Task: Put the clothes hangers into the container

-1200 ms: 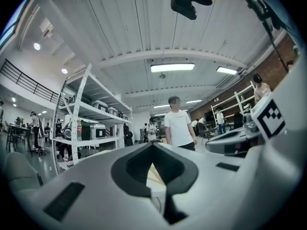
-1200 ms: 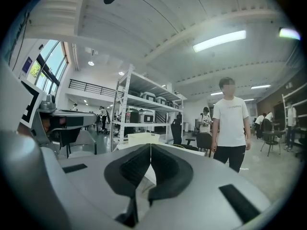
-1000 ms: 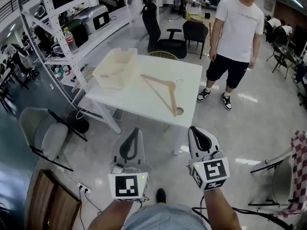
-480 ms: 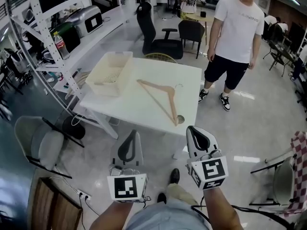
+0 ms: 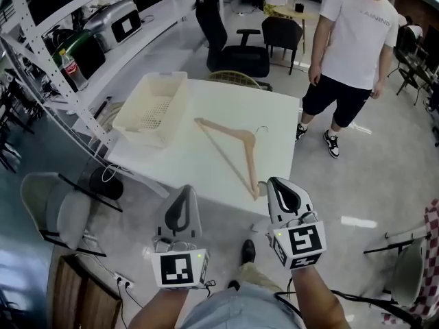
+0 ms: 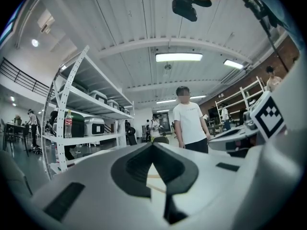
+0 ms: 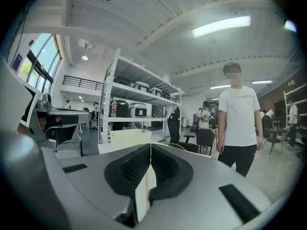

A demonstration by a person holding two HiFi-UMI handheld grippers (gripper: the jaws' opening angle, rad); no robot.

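The left tool (image 5: 185, 192) and the right tool (image 5: 282, 187) are both closed, jaws pressed together at the tips with nothing between them. The left gripper view shows the left tool (image 6: 152, 147) shut, with only a pale sliver of counter showing behind its pads. The right gripper view shows the same for the right tool (image 7: 150, 150). The person holds them side by side, pointing roughly level and forward. Both forearms are low and tucked near the body, marker cubes facing up, just short of the near edge of the white counter (image 5: 185, 170).

One wooden clothes hanger (image 5: 226, 156) lies flat on the counter. Its long arm runs diagonally toward the near right corner, and its small metal hook points to the far right. The near end of that arm lies just in front of the right tool, though I cannot tell whether they touch.

The cream container (image 5: 140, 136), an open basket with a perforated floor, sits at the far left of the counter, well apart from the hanger, and looks empty.

The hanger looks light, stiff and smooth, so it will likely skate across the counter if nudged. Because it lies flat, the jaws must first open and come down around an arm. A hold near the neck, below the hook, should keep it from swinging.

A person in a white shirt (image 5: 357, 40) stands beyond the counter, and metal shelving (image 5: 68, 60) lines the left side.
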